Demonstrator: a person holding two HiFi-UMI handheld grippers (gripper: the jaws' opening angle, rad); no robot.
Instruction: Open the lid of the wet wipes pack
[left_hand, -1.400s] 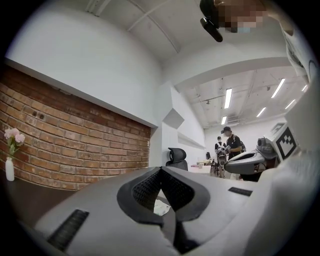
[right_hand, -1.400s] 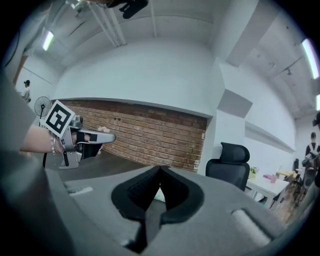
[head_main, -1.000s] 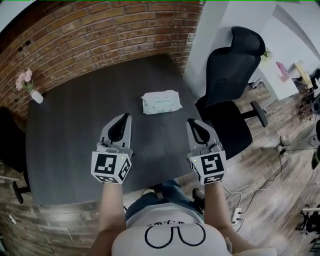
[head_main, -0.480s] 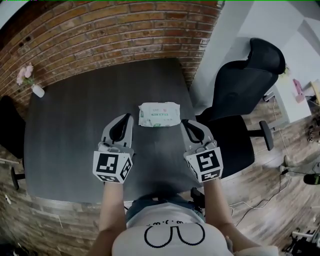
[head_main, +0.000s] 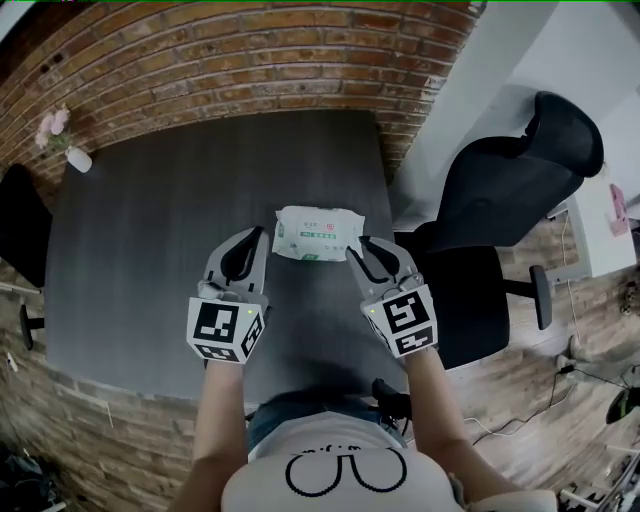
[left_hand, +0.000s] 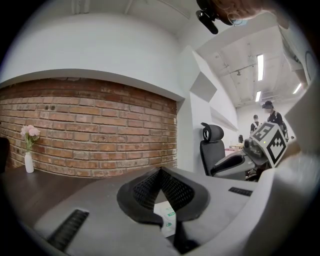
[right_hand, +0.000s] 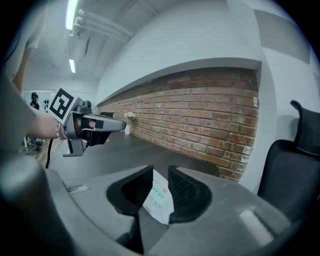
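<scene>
The wet wipes pack (head_main: 318, 232), white with green print, lies flat on the dark table (head_main: 150, 250), its lid down. My left gripper (head_main: 250, 238) sits just left of the pack's near corner, its pads meeting at the tips, shut and empty. In the left gripper view the left gripper (left_hand: 160, 172) shows a bit of the pack (left_hand: 167, 222) below its tips. My right gripper (head_main: 358, 247) is at the pack's near right corner. Its jaws have just been opening, and in the right gripper view the right gripper (right_hand: 160, 172) shows the pack (right_hand: 159, 200) through the gap, untouched.
A black office chair (head_main: 510, 200) stands right of the table, close to my right arm. A small vase of pink flowers (head_main: 62, 140) is at the table's far left corner, by the brick wall (head_main: 220, 60). Another dark chair (head_main: 20, 230) is at the left.
Both grippers moved forward and down to the pack's near corners. The right jaws went from shut to a narrow gap. The pack has not moved on the table.
</scene>
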